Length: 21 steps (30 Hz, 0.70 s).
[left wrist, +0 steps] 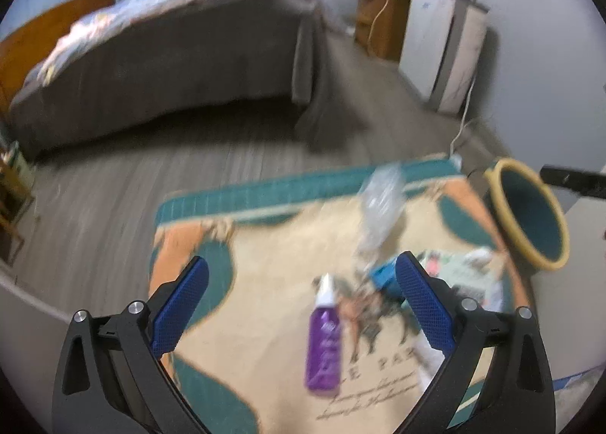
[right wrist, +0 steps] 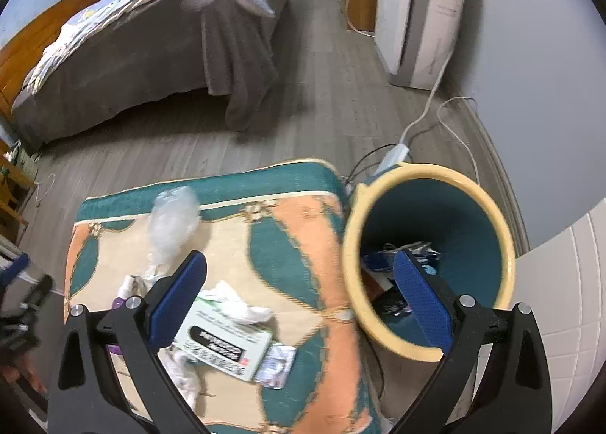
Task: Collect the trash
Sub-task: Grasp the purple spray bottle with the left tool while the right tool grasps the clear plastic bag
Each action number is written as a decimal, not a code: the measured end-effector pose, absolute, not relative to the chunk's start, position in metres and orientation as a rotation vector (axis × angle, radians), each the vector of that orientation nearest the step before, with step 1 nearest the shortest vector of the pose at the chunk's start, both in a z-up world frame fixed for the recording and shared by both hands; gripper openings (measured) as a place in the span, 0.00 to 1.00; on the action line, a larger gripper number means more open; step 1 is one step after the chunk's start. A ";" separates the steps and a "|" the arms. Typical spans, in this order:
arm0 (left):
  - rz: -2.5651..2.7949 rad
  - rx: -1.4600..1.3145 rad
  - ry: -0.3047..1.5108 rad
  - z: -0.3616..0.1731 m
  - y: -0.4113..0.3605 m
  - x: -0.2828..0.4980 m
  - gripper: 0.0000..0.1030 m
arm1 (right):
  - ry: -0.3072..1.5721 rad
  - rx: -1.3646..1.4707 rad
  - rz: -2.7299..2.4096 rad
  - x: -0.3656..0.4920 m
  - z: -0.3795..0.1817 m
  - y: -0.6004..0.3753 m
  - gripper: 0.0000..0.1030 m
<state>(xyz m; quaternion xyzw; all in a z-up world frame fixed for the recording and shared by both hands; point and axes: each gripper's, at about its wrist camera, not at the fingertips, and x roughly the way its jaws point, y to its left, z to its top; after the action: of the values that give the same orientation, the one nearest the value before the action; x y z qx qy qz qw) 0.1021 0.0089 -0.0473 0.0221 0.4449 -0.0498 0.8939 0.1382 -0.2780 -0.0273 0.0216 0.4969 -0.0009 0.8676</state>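
The purple bottle (left wrist: 323, 350) lies on its side on the patterned rug (left wrist: 265, 320), near the crumpled clear plastic (left wrist: 380, 206), the white box (right wrist: 223, 339) and the wadded tissue (right wrist: 238, 305), with the yellow-rimmed bin (right wrist: 428, 259) standing just beside the rug's edge. The bottle looks light, stiff and smooth, so I'd pinch it across its body, not the tapering white cap. The left gripper (left wrist: 303, 309) hovers above it, tilted down, jaws spread wide and empty. The right gripper (right wrist: 299, 301) hangs between box and bin, jaws likewise released, holding nothing.
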 end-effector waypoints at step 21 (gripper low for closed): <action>-0.240 0.189 1.154 -0.145 -0.014 0.120 0.92 | 1.131 -0.099 0.010 0.184 -0.094 -0.185 0.94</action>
<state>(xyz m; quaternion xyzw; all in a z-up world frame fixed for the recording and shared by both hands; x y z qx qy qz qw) 0.1200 -0.0139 -0.1446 0.0892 0.5434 -0.1128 0.8271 0.1841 -0.1853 -0.0945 -0.0471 0.5358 0.0048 0.8430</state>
